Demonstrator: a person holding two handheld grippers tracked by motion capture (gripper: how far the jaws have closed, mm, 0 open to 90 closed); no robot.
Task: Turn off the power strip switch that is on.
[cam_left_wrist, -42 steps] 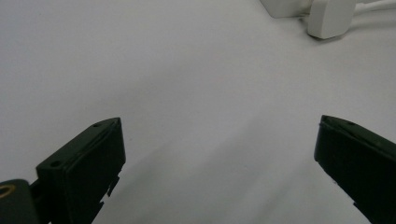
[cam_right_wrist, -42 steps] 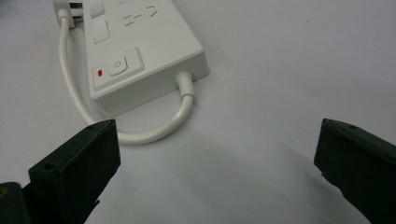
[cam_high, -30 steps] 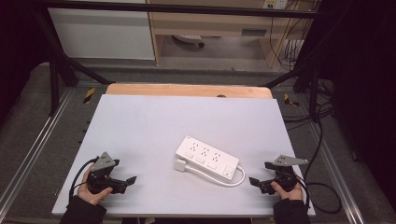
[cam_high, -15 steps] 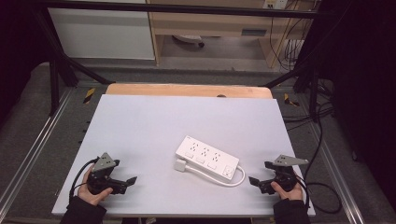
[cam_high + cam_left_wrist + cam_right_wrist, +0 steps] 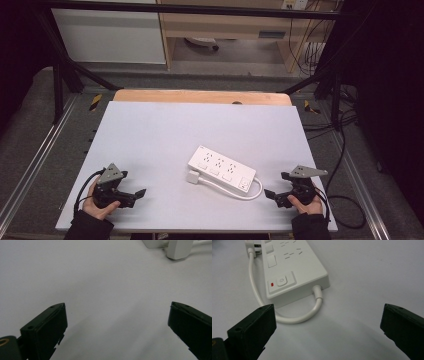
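Note:
A white power strip (image 5: pixel 221 167) lies flat near the middle of the white table (image 5: pixel 200 130), its short cable (image 5: pixel 227 189) curling round to a white plug (image 5: pixel 194 176) by its left end. In the right gripper view the strip's switch end (image 5: pixel 284 282) and the cable (image 5: pixel 307 315) lie close ahead. My left gripper (image 5: pixel 138 194) rests at the front left of the table, open and holding nothing, with the plug (image 5: pixel 178 248) far ahead. At the front right my right gripper (image 5: pixel 270 194) is open and apart from the strip.
A wooden strip (image 5: pixel 200 96) borders the table's far edge. Metal rails (image 5: pixel 30 165) run along both sides. Dark cables (image 5: pixel 345 150) hang off to the right of the table. Beyond the table stand a white cabinet (image 5: pixel 110 35) and a wooden shelf (image 5: pixel 235 25).

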